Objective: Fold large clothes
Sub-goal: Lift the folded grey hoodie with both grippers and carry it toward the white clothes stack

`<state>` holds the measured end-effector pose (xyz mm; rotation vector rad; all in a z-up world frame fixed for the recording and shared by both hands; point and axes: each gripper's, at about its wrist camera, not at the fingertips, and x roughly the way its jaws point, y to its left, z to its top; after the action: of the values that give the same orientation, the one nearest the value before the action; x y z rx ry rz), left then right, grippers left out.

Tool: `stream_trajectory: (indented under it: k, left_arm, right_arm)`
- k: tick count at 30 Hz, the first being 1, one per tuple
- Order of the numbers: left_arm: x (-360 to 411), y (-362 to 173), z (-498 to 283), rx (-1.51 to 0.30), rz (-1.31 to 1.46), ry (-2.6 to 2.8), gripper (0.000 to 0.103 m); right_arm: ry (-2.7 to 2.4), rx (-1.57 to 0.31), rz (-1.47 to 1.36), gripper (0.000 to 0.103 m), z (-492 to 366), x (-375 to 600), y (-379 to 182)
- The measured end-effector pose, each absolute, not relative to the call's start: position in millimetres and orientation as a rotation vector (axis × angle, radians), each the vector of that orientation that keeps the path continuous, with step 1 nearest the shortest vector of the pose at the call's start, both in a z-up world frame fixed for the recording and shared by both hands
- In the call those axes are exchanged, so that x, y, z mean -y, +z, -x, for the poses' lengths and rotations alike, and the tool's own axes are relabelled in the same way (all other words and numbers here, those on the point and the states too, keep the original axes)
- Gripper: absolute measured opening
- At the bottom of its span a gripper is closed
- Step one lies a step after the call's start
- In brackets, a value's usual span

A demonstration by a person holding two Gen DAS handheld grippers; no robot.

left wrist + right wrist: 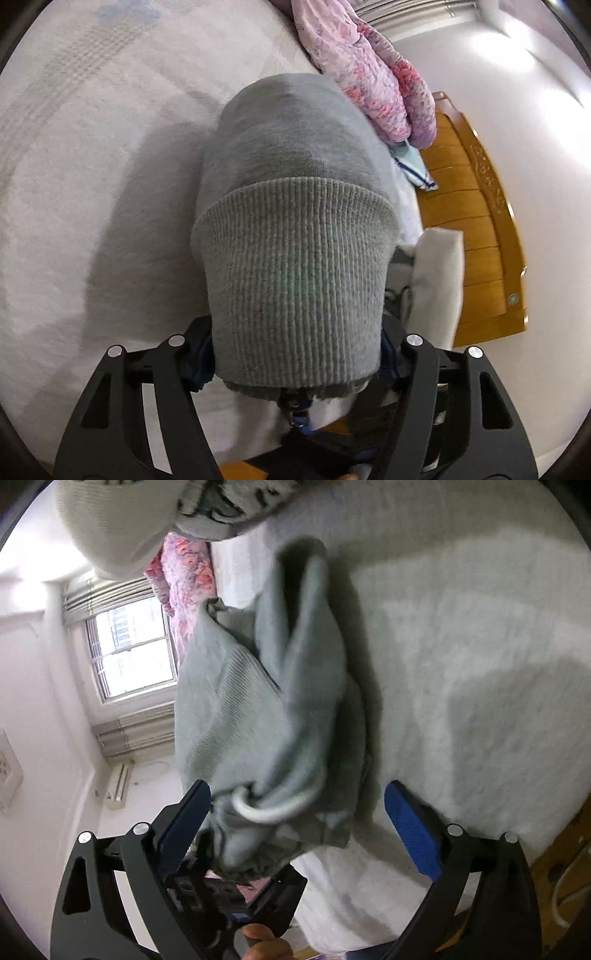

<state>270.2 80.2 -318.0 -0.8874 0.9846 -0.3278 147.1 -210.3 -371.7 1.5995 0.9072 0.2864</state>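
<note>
White bed [92,166]; carved wooden headboard [476,221]; barred window [136,653] (daylit); white walls [517,92].

A bed [92,155] carries everything here, covered by a white quilted bedspread [480,664] with a faint grey check band and a pale blue patch towards its far side. A grey sweater [291,155] lies on the cover, its ribbed hem nearest the left camera; in the right view it is bunched and partly lifted. A pink flowered blanket [369,74] is heaped along the edge beside the sweater, touching it. Under the blanket's end sits what may be a light blue folded cloth [415,168]. A wooden bed board [476,229] bounds that side.
</note>
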Motion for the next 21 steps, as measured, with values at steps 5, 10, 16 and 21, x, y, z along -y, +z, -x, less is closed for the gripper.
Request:
stream_trajectory:
  k: [5,10,16,21]
  left_arm:
    - [-74,-301,-283,-0.98,0.902,-0.35,0.066]
    - [-75,-293,-293,-0.979,0.956,-0.364,0.066]
    - [-77,-290,-296,-0.985,0.953,-0.37,0.066]
    - [-80,-299,-286,-0.993,0.932,-0.37,0.066]
  right_arm:
    - [0.31,-0.843,-1.731,0.092,-154,211,-380]
    - [0.28,-0.82,-1.821,0.093,-159,211,-384]
    - [0.301,-0.78,-1.989,0.093,-151,208,-393]
    - [0.31,-0.751,-2.031,0.094,-164,218,-396]
